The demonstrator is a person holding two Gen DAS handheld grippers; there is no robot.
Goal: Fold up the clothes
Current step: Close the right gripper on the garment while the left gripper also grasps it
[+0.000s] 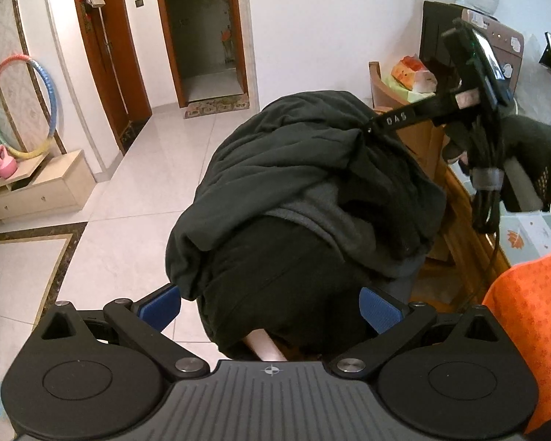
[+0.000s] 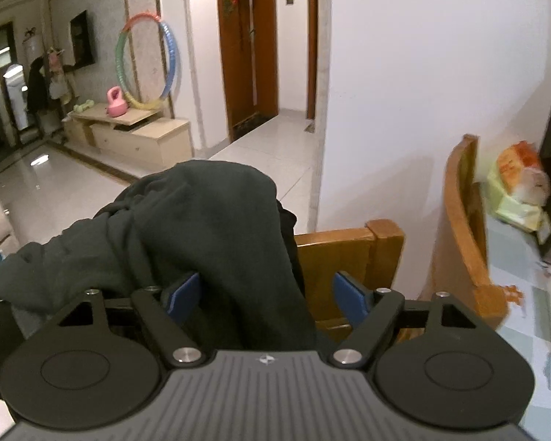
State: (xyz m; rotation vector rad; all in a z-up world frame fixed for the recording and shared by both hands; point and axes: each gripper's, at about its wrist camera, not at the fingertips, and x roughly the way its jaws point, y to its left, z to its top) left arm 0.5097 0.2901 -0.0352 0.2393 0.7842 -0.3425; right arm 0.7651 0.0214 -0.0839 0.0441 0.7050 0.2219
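My left gripper (image 1: pixel 270 310) stands released, its blue pads either side of the dark garment (image 1: pixel 297 198) heaped over a wooden chair back (image 2: pixel 349 253). My right gripper (image 2: pixel 266 294) is also unclenched, the cloth lying against its left pad only. White floor tiles (image 1: pixel 128 202) run to a brown door (image 2: pixel 248 44); a hoop (image 2: pixel 148 62) leans above a low cabinet (image 2: pixel 139 139).

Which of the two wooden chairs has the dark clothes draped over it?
The nearer chair, directly ahead of the right gripper, carries the dark clothes; the other chair is bare.
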